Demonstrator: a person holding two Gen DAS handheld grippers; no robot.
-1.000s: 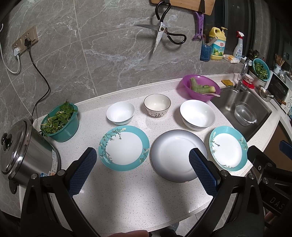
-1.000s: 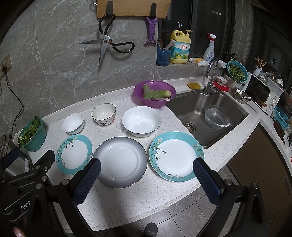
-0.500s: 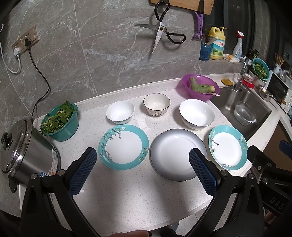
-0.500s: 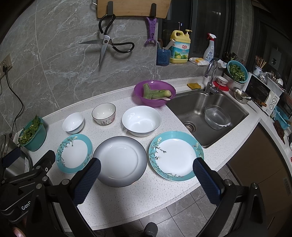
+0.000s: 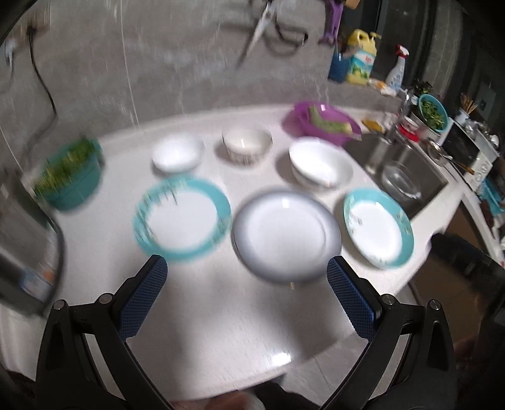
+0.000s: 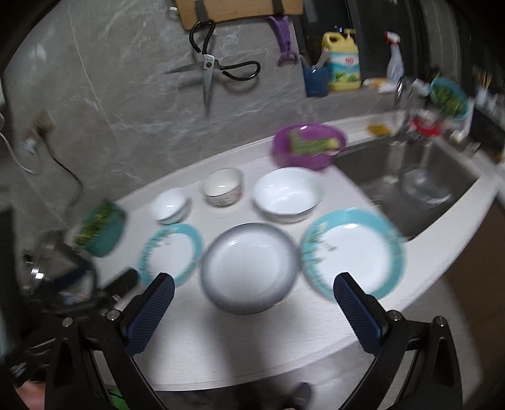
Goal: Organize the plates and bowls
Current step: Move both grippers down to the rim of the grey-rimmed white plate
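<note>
White speckled stone makes up the countertop (image 6: pixel 240 347), which curves along a grey marbled wall (image 6: pixel 126 94). On it lie three round, glossy plates in a row: a teal-rimmed plate (image 6: pixel 172 252) with a floral pattern on the left, a grey-rimmed plate (image 6: pixel 249 271) with a white centre in the middle, and a larger teal-rimmed plate (image 6: pixel 352 252) on the right, each just beside the next. Behind them stand three bowls: a small white bowl (image 6: pixel 169 205), a patterned bowl (image 6: pixel 223 186) with a dark rim line, and a wide white bowl (image 6: pixel 288 194).

The left gripper (image 5: pixel 246 293) and the right gripper (image 6: pixel 254 310) both hover over the near edge of the counter with jaws wide apart and nothing between their blue, cross-hatched pads (image 6: pixel 151 317).

Further back, a purple plastic bowl (image 6: pixel 307 145) holds green vegetable pieces, and a teal basin (image 6: pixel 101 233) of leafy greens sits at the left beside a steel cooker (image 5: pixel 25 246). A steel sink (image 6: pixel 410 176) with a clear glass bowl (image 6: pixel 424 186) inside lies to the right. Scissors (image 6: pixel 210 67) hang on the wall under a wooden board (image 6: pixel 236 9); a yellow detergent jug (image 6: pixel 342 61) carries a label too blurred to read, with a spray bottle (image 6: pixel 393 56) nearby.
</note>
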